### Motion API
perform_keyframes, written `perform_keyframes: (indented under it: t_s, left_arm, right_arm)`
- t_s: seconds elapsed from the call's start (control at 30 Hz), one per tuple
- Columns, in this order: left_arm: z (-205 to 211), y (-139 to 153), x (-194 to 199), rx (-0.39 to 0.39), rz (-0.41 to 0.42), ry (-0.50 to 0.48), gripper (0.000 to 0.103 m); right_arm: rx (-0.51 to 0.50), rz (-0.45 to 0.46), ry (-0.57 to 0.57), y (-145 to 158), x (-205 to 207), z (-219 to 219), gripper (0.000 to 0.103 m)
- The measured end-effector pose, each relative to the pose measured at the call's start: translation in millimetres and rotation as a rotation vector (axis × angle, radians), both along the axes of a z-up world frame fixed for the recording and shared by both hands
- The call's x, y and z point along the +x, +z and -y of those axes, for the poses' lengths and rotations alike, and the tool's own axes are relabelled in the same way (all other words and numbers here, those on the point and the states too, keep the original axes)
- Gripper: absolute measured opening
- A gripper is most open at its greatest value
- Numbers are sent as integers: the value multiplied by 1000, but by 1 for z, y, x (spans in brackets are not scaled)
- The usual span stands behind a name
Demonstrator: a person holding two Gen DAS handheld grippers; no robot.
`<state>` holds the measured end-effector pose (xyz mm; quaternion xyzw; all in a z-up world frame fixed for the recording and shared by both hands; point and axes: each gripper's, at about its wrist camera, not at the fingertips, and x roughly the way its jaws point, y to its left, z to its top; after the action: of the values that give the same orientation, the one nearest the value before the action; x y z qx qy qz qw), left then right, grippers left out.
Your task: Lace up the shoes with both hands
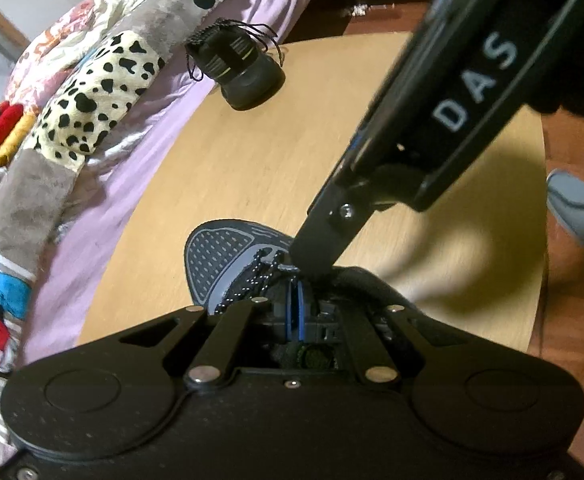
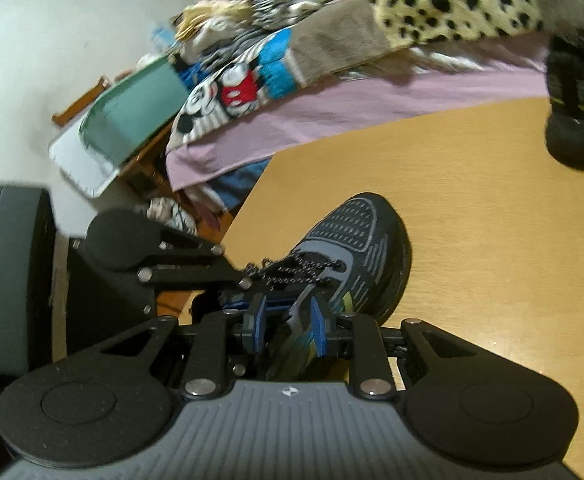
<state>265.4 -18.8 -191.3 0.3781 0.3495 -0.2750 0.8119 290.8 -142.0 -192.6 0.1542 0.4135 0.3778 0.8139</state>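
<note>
A grey and black sneaker [image 1: 211, 256] [image 2: 356, 240] with speckled laces [image 2: 300, 270] stands on the wooden table [image 1: 251, 160], toe pointing away. My left gripper [image 1: 295, 280] [image 2: 247, 280] is shut, with its blue pads pressed together at the lace rows. I cannot tell whether a lace is pinched. My right gripper [image 2: 287, 312] [image 1: 312, 264] reaches in from the right over the shoe's opening. The dark tongue [image 2: 294, 332] stands between its blue pads, which are closed part-way on it.
A second black shoe [image 1: 239, 68] [image 2: 576, 112] with loose laces sits at the table's far edge. Next to it is a bed with a purple sheet and patterned blankets [image 1: 91, 72]. A grey object [image 1: 572, 204] lies on the reddish floor to the right.
</note>
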Motion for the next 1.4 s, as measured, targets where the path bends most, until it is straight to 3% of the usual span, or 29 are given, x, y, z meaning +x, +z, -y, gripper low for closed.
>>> perform_keyframes:
  t_s: [0.3, 0.5, 0.73, 0.93, 1.0, 1.07, 1.17, 1.27, 1.33, 1.4]
  left_arm:
    - [-12, 4, 6, -129, -28, 44, 2]
    - [-12, 3, 4, -138, -18, 35, 2]
    - [-14, 3, 3, -143, -12, 32, 2]
    - [-17, 6, 2, -149, -16, 37, 2]
    - [-23, 13, 0, -170, -32, 31, 2]
    - [-36, 27, 0, -238, -35, 48, 2]
    - [-68, 51, 10, -419, 21, 188, 2]
    - [-107, 63, 23, -614, 111, 428, 7]
    - [-129, 60, 29, -696, 124, 558, 7]
    - [-142, 54, 33, -729, 113, 637, 7]
  right_arm:
    - [185, -222, -234, -36, 14, 17, 25]
    - [309, -337, -326, -59, 18, 20, 18]
    - [381, -377, -350, -67, 19, 20, 5]
    - [407, -380, -356, -67, 18, 24, 4]
    - [405, -378, -357, -66, 17, 26, 4]
    - [403, -373, -358, -64, 17, 29, 4]
    - [400, -358, -362, -61, 16, 33, 4]
    - [391, -336, -367, -57, 14, 38, 4]
    - [389, -322, -375, -54, 14, 43, 4]
    - [387, -308, -384, -51, 15, 47, 4]
